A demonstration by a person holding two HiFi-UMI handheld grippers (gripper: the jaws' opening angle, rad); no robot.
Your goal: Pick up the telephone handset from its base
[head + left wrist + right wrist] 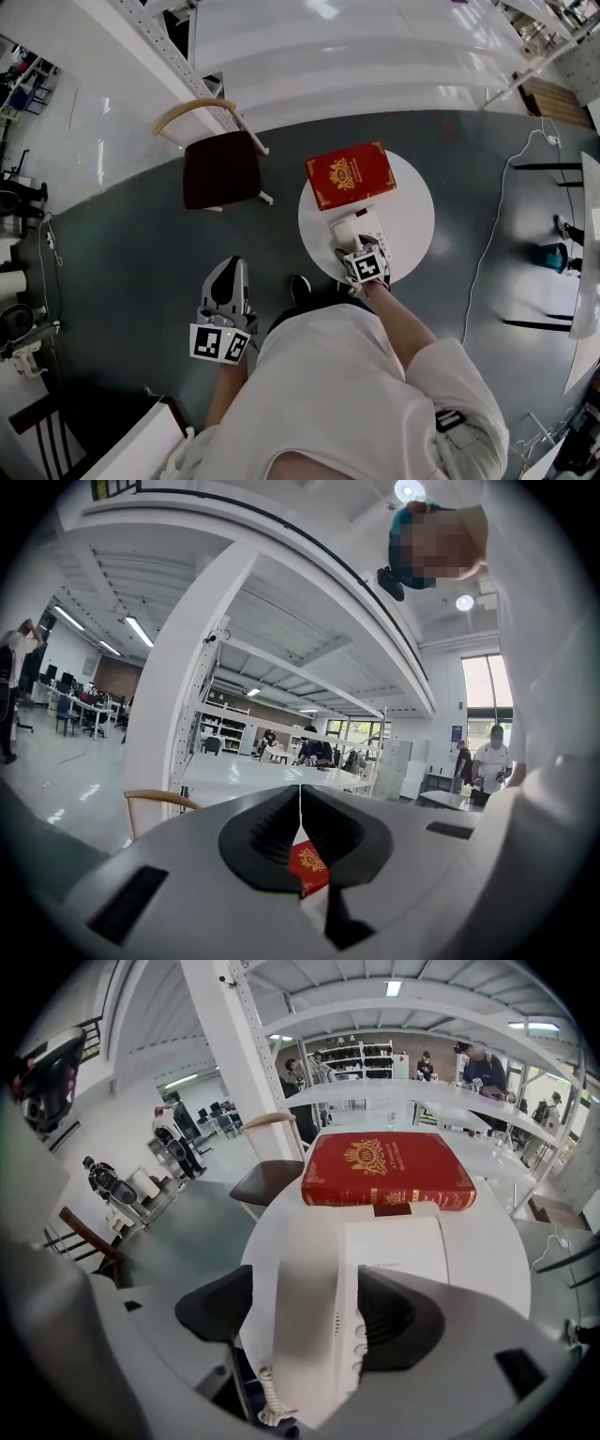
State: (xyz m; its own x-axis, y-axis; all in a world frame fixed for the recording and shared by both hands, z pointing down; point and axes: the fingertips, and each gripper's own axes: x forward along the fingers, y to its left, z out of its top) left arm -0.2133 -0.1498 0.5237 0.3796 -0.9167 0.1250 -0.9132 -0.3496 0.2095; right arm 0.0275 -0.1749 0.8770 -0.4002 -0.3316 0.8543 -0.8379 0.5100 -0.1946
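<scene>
A white telephone (370, 227) sits on the round white table (412, 202), its handset (344, 231) lying along the base's left side. My right gripper (354, 246) points steeply down over it. In the right gripper view the handset (302, 1307) lies between the wide-open jaws of the right gripper (305, 1321). The left pad stands a little apart from the handset, and the right pad hangs over the button strip of the base (394, 1255). A coiled cord (265, 1393) leaves the handset's near end. My left gripper (228, 272) is held level over the floor, pads together (300, 808), holding nothing.
A red hardcover book (350, 174) lies on the table just beyond the phone, also seen in the right gripper view (389, 1168). A wooden chair with a dark seat (220, 167) stands left of the table. Cables run over the grey floor at the right (497, 234).
</scene>
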